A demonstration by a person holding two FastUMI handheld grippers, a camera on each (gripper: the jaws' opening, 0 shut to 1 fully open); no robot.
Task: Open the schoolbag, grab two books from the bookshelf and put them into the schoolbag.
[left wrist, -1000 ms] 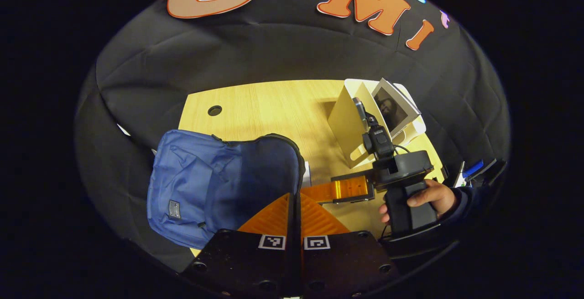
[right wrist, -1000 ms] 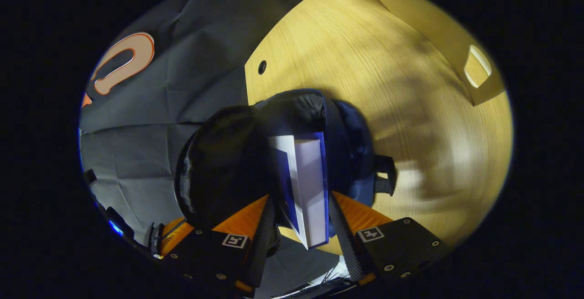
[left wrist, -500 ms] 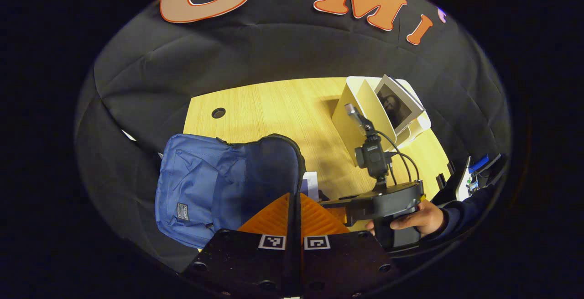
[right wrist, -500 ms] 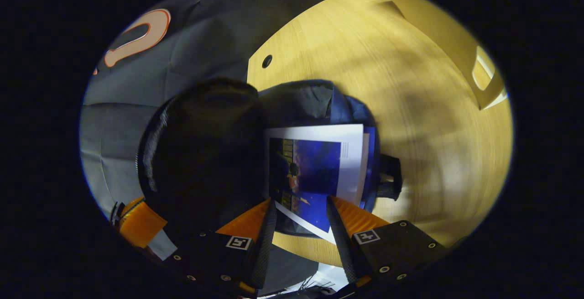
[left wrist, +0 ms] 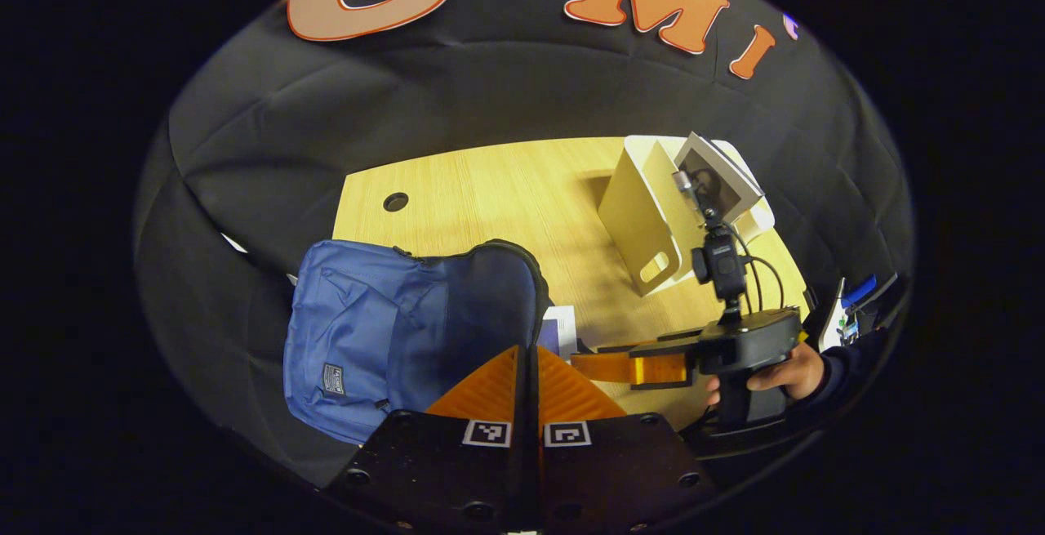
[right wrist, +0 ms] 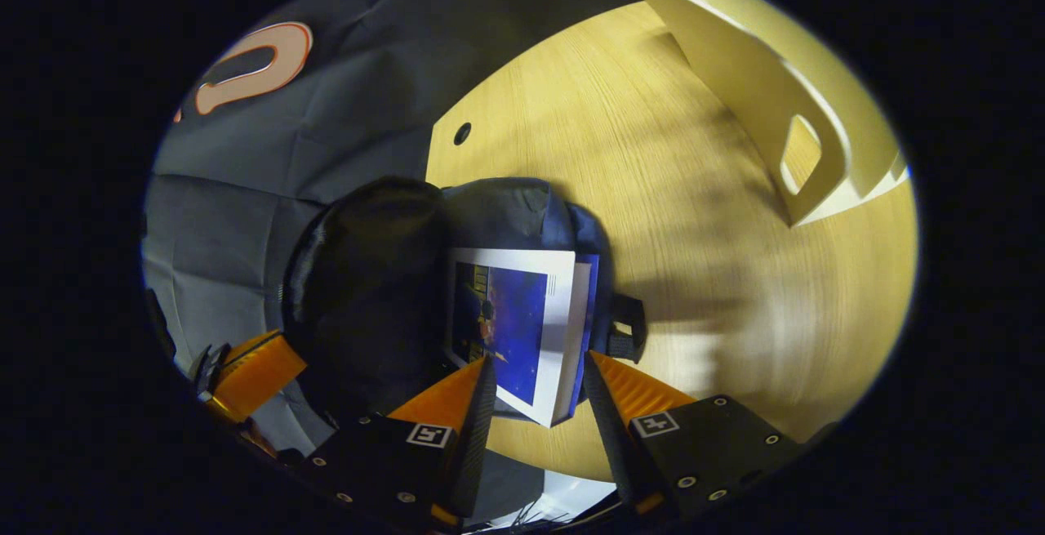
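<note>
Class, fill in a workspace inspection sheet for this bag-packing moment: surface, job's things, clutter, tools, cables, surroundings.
Surface: wooden table, one round hole.
Job's things: blue schoolbag open, flap raised; one book lies in its mouth; white bookshelf holds a second book.
Clutter: small items at the table's right edge, too small to tell.
Tools: left tool shut at the flap's edge; right tool open, held by a hand.
Cables: black cables on right tool's camera.
Surroundings: black cloth wall.
</note>
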